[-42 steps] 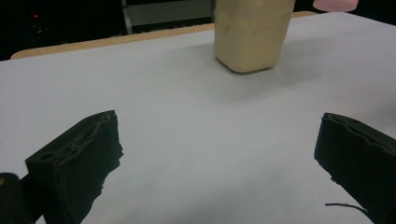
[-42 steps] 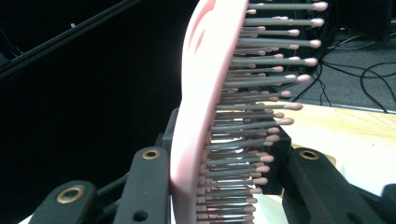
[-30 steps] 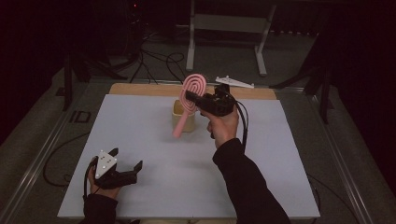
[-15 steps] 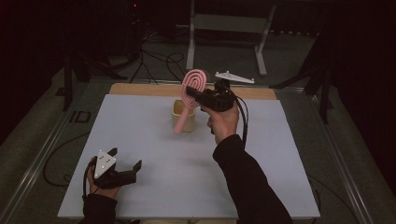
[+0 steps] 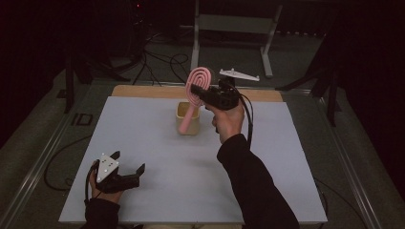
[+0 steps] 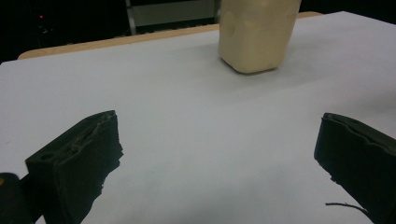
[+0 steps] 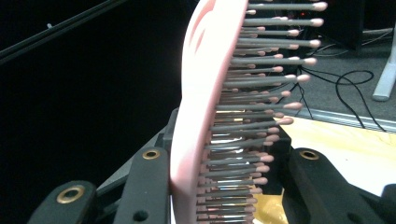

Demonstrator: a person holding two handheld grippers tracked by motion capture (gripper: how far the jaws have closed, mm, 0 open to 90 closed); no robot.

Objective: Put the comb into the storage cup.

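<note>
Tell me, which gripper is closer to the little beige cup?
The right. The right gripper holds the pink hairbrush just above the beige cup, handle hanging by it. The left gripper rests open near the table's near left corner, far from the cup.

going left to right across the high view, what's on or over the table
left tongs → cream cup with the pink hairbrush rising from it → right tongs shut on the hairbrush
</note>
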